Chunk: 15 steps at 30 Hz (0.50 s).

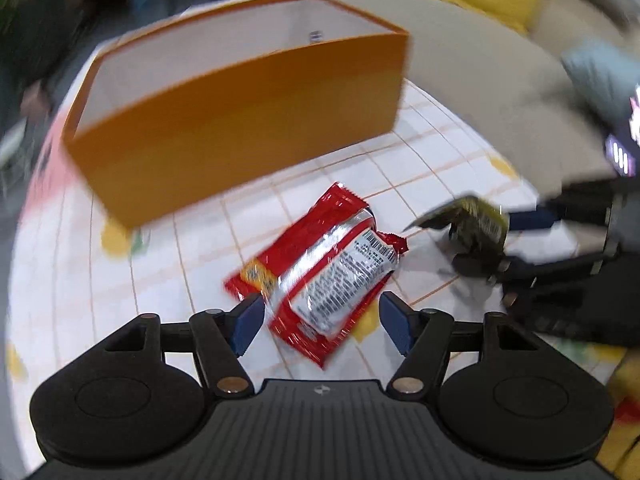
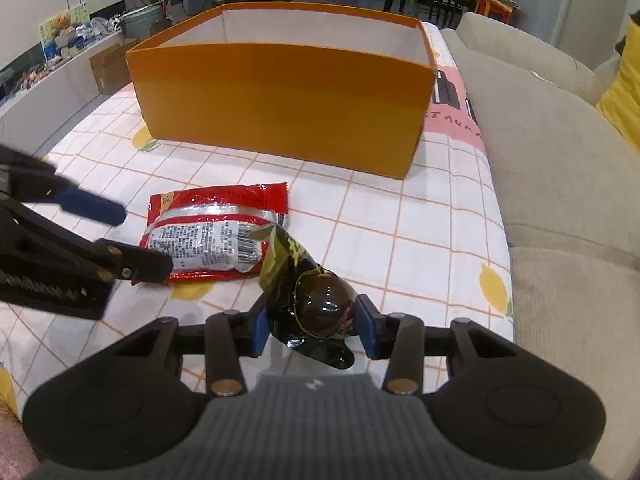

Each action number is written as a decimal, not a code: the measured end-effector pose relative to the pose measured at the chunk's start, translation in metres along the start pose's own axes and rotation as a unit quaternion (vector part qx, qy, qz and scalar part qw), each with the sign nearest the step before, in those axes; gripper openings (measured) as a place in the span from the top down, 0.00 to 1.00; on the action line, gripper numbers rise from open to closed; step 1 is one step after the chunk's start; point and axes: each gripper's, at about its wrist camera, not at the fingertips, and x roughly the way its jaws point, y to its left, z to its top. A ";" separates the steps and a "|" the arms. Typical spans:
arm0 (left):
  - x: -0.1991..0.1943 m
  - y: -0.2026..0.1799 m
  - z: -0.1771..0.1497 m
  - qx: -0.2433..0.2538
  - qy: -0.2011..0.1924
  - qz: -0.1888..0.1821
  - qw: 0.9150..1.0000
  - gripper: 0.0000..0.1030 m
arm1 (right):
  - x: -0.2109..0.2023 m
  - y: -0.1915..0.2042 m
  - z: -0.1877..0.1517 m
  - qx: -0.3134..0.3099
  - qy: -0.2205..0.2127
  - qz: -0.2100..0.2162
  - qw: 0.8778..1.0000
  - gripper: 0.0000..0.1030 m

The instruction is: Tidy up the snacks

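A red snack packet [image 1: 320,276] lies flat on the checked tablecloth, white label up; it also shows in the right wrist view [image 2: 212,236]. My left gripper [image 1: 322,322] is open, its blue pads on either side of the packet's near end, just above it. My right gripper [image 2: 314,324] is shut on a dark olive-brown snack pouch [image 2: 316,312] and holds it by the packet's right end; it shows in the left wrist view too [image 1: 476,236]. An open orange box [image 2: 280,100] with a white inside stands behind, empty as far as I see.
The table [image 2: 400,220] has a white cloth with orange grid and lemon prints. A beige sofa [image 2: 560,152] with a yellow cushion [image 2: 624,76] runs along its right edge. Shelves, a plant and a cardboard box stand beyond the table at far left.
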 end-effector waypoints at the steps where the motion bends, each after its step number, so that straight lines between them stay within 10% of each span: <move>1: 0.003 -0.003 0.001 0.025 0.000 0.004 1.000 0.21 | 0.000 -0.001 0.001 0.004 -0.002 0.002 1.000 0.60; 15: 0.041 -0.001 0.025 0.212 0.056 -0.059 0.974 0.15 | 0.007 -0.005 0.007 0.011 -0.022 0.016 1.000 0.61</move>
